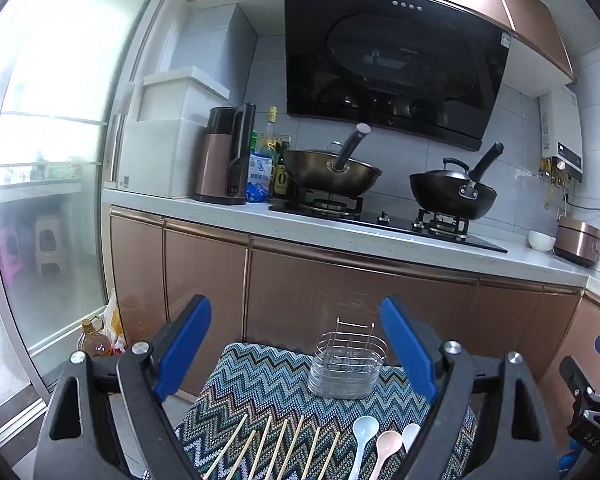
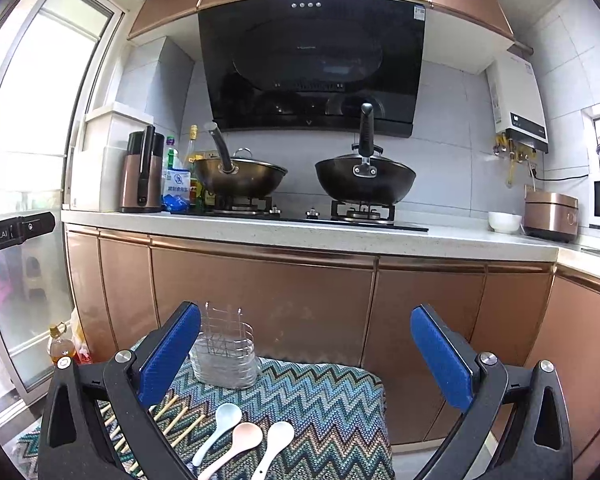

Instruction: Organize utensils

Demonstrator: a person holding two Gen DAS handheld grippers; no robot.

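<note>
A wire utensil holder stands empty at the far end of a small table covered with a zigzag cloth. Several wooden chopsticks lie side by side on the near part of the cloth. Three plastic spoons lie to their right: pale blue, pink and white. My left gripper is open and empty above the chopsticks. In the right wrist view the holder, blue spoon, pink spoon and white spoon show. My right gripper is open and empty above the spoons.
A kitchen counter with copper cabinet doors runs behind the table. Two woks sit on the stove. An oil bottle stands on the floor at the left by a glass door. A rice cooker and bowl stand at the right.
</note>
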